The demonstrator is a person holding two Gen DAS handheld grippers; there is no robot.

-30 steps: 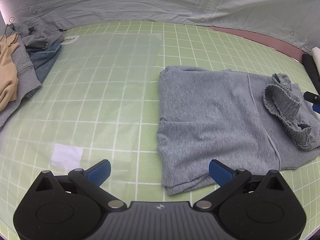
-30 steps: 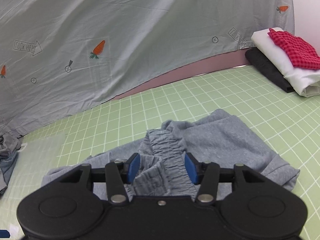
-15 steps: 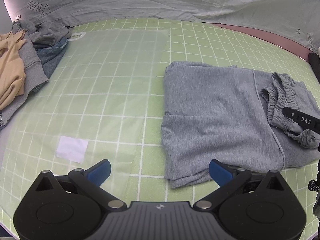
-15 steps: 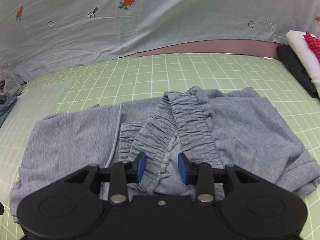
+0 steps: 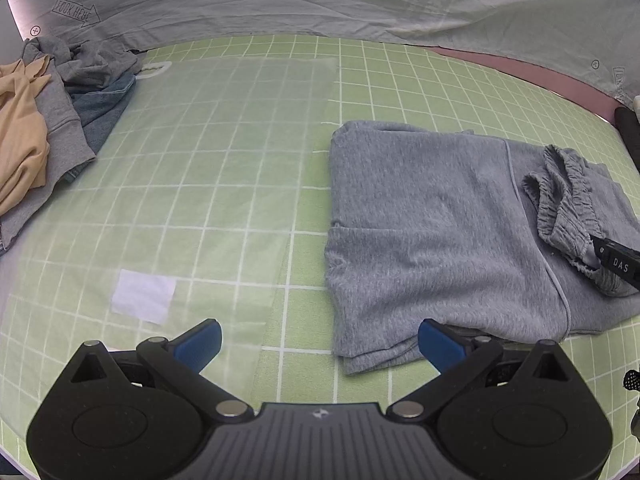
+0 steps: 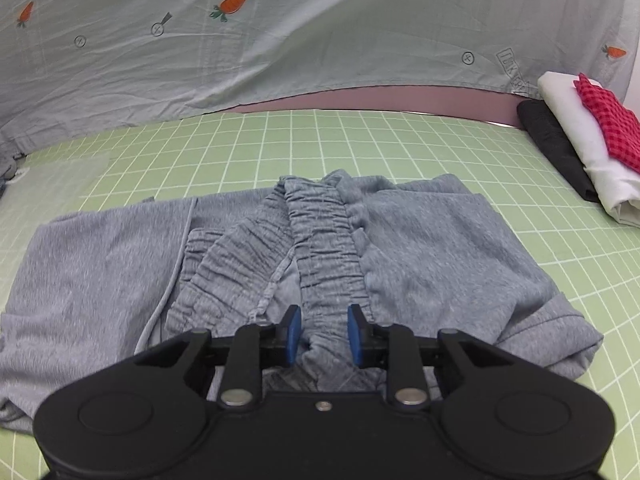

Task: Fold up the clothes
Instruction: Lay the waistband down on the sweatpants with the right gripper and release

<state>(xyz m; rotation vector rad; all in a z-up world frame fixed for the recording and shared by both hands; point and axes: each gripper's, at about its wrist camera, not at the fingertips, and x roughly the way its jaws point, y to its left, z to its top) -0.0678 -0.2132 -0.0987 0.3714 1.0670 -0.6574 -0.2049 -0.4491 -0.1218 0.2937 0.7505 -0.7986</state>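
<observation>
Across the middle of the right wrist view lie grey pants (image 6: 420,248), partly folded on a green gridded bench (image 6: 360,140). Their gathered waistband (image 6: 320,240) runs from the centre down toward the camera, doubled over on the flat cloth. At the lower centre, the right gripper (image 6: 320,336) straddles the near end of that waistband. Its jaws are narrow and closing, with the band between the blue pads, though the pads do not look pressed on it yet. That placement suggests a pinch on the thick elastic edge, the firmest handle for lifting this end into the next fold.

Seen from the left wrist view, the pants fill the right half of the frame. The left gripper (image 5: 318,344) hovers at the lower centre with jaws wide and nothing in them, over the near left corner of the pants, probably ready to pin or take that corner. Unfolded clothes (image 5: 44,128) sit heaped at the upper left; a folded stack (image 6: 580,140) waits at the right edge of the right view.
</observation>
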